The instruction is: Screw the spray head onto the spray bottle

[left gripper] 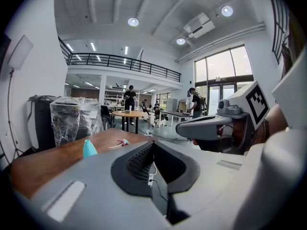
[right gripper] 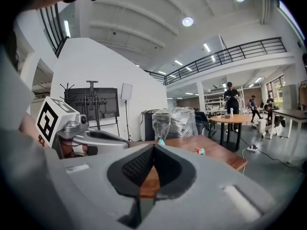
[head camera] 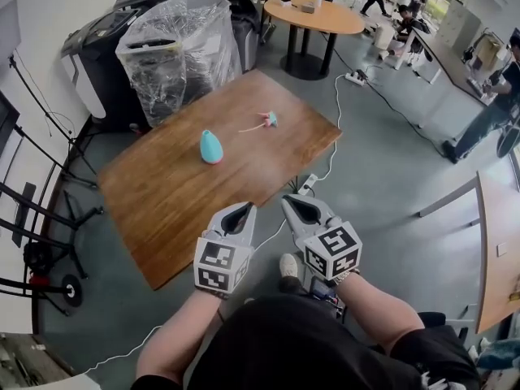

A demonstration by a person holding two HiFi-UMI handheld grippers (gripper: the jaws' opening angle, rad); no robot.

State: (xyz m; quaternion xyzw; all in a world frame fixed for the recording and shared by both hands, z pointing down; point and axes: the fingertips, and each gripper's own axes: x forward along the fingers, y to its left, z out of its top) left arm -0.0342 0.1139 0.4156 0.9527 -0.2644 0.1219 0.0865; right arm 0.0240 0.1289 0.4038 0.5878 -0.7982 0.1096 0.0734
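Your wooden table [head camera: 162,193] fills the middle-left of the head view. Near the frame's centre the teal spray bottle [head camera: 211,146] stands upright on it. Lower down, by the table's near edge, your left gripper [head camera: 241,215] has its jaws pressed together on nothing. Up and right of the bottle, clearly apart from it, lies the spray head [head camera: 269,120]. Lower centre-right, your right gripper [head camera: 299,208] is likewise closed and empty.

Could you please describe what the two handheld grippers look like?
The left gripper and right gripper are pale grey, tapering shells with black ribbed lining inside the fingers. Each carries a white cube bearing black square markers. The person wears a black top.
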